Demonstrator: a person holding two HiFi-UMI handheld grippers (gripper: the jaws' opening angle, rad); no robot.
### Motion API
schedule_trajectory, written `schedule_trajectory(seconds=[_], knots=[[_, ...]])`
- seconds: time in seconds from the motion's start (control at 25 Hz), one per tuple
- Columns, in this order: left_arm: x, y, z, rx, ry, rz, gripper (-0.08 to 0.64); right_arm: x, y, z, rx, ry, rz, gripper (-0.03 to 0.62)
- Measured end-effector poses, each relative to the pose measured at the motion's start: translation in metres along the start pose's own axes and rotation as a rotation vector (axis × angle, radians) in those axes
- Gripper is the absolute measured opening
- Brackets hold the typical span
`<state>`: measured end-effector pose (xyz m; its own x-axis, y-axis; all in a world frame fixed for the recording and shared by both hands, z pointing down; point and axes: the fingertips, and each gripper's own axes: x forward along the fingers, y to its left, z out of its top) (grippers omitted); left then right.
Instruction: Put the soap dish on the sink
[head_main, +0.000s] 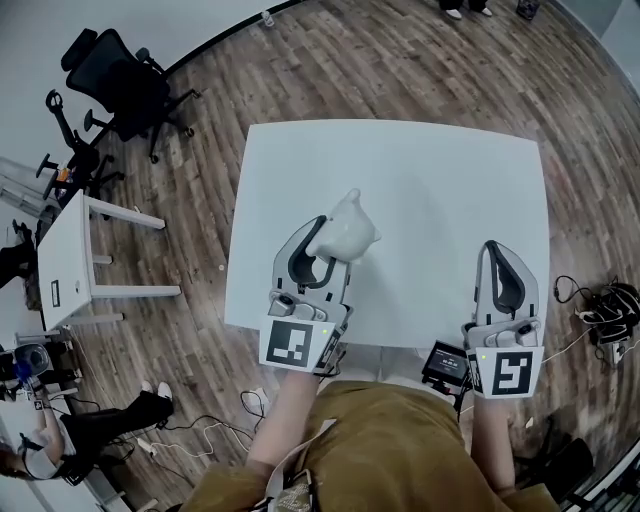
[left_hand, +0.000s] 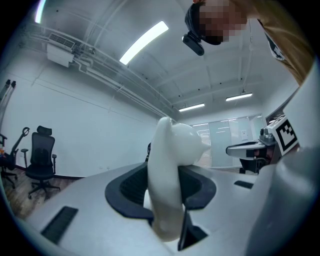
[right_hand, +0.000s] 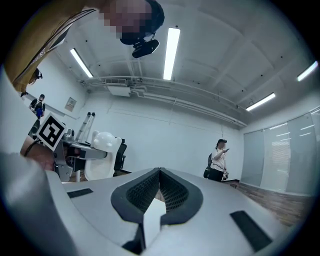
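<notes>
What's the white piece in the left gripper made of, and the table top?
Soap dish: looks like glazed ceramic or glossy moulded plastic. It is smooth, rounded and white with soft highlights; I can't tell which. Table: probably matte white laminate or painted board. It is flat and even, with no grain or glare.

Both forearms reach forward from the body, each carrying a tool held level over the near edge of the worktop (head_main: 400, 170). The left tool (head_main: 318, 245), by the near left corner, has its jaws clamped on a white soap dish (head_main: 345, 232) that stands up between them. The right tool (head_main: 497, 255), by the near right corner, is empty, its jaws pressed together.
</notes>
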<state>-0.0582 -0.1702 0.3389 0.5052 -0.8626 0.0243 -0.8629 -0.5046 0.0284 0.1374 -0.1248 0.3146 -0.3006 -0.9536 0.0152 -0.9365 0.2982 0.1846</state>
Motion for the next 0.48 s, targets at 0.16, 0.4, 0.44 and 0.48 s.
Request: schedule_trajectory(seconds=[0.16, 0.4, 0.44, 0.48], knots=[[0.011, 0.003, -0.025, -0.003, 0.047, 0.012, 0.138, 0.004, 0.0, -0.011, 0.017, 0.011, 0.023, 0.006], [0.016, 0.013, -0.058, -0.026, 0.124, 0.019, 0.138, 0.013, 0.005, -0.008, 0.02, 0.005, 0.049, 0.006], [0.016, 0.015, -0.064, -0.033, 0.139, 0.02, 0.138, 0.014, 0.006, -0.008, 0.02, 0.005, 0.051, 0.006], [0.016, 0.017, -0.072, -0.045, 0.152, 0.023, 0.138, 0.015, 0.007, -0.008, 0.02, 0.007, 0.053, 0.006]])
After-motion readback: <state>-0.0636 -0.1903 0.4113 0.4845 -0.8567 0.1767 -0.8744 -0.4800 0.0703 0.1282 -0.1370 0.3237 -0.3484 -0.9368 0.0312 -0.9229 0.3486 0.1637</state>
